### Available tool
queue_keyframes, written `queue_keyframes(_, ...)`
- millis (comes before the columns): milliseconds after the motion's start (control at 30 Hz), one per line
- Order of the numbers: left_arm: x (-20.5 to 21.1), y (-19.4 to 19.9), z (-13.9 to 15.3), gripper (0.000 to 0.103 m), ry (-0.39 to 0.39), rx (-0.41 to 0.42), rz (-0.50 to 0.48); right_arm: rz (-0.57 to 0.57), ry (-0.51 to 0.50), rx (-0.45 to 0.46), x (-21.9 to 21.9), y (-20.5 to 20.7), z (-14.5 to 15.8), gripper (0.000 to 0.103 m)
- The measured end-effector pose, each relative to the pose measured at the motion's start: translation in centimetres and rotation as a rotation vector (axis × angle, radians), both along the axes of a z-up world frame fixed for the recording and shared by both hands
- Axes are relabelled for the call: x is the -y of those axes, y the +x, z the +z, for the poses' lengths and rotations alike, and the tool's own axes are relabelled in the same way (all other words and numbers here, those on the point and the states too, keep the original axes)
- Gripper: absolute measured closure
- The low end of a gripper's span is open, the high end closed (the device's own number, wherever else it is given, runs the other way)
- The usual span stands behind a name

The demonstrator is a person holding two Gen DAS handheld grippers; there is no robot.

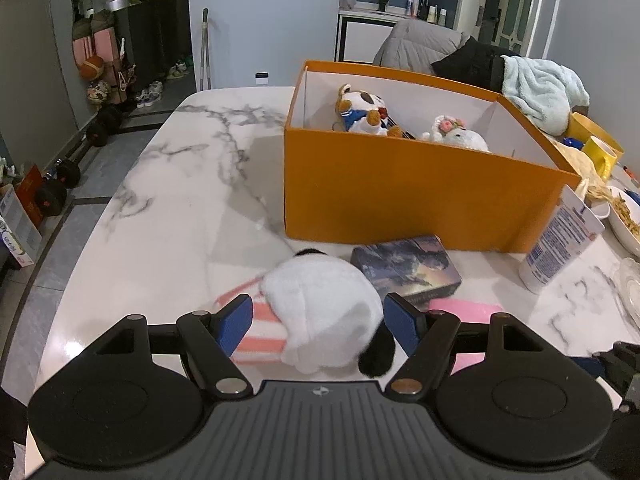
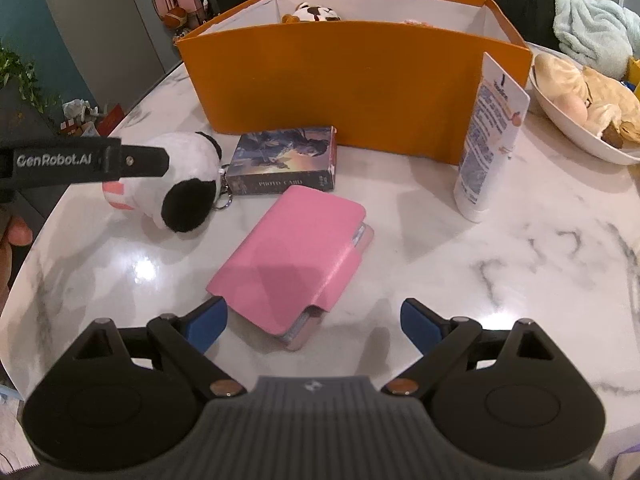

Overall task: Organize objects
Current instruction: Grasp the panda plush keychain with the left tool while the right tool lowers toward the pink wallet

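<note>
Looks like a two-handed tidy-up on the marble table, aiming everything at the orange box up at 12 o'clock. Left gripper straddling the white plush toy with its black ear and pink-striped bit, blue pads apart and flanking it on both sides, not obviously squeezing yet. Right gripper hanging over the pink wallet, fingers spread wide, near end of the wallet between them, left pad just beside its corner, right pad well clear. Already in the box: a brown-and-white plush and a white one. Still out on the table: photo card box at 11 o'clock from the wallet, just beside the plush toy's keyring, and a white tube standing upright at 2 o'clock right against the box wall. Stuff that could go sideways, just guessing: soft plush squishing and slipping out on the lift, or that keyring snagging the card box and dragging it along. Wallet lying flat and at a slant to the jaws, so closing could just skate it across the glossy marble or pinch only the flap and let it flop open. Also two grippers working close together, easy to bump. Tall tube probably tips if clipped on the way in.
</note>
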State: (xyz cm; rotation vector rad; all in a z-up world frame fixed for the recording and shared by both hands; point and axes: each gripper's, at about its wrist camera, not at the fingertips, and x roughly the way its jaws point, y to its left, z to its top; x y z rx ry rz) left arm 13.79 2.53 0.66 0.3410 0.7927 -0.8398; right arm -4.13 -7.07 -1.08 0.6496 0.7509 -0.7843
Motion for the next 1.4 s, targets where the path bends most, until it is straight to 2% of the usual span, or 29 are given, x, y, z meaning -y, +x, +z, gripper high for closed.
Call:
queue_keyframes(400, 1.9, 1.7, -0.8, 0.018, 0.033, 0.022, 0.030, 0.005, 0.004, 0.009, 0.9, 0.8, 0.1, 0.009)
queue_keyframes(600, 1.8, 2.2, -1.3, 0.011, 0.027, 0.009, 0.029, 0.010, 0.011, 0.010, 1.0, 0.9, 0.0, 0.009)
queue_keyframes(767, 1.5, 2.0, -1.4, 0.010, 0.023, 0.011, 0.013, 0.017, 0.017, 0.006, 1.1, 1.2, -0.1, 0.009)
queue_keyframes(1033, -0.6, 0.4, -1.4, 0.008, 0.036, 0.051, -0.065, 0.017, 0.020, 0.004, 0.9, 1.2, -0.1, 0.008)
queue_keyframes(1233, -2.9, 0.3, -0.6, 0.008, 0.008, -0.022, -0.084, 0.018, 0.012, 0.013, 1.0, 1.3, 0.1, 0.008)
queue_keyframes(1400, -1.9, 1.2, 0.3, 0.008, -0.015, -0.017, -0.064, 0.005, 0.013, 0.030, 1.3, 2.1, 0.0, 0.008)
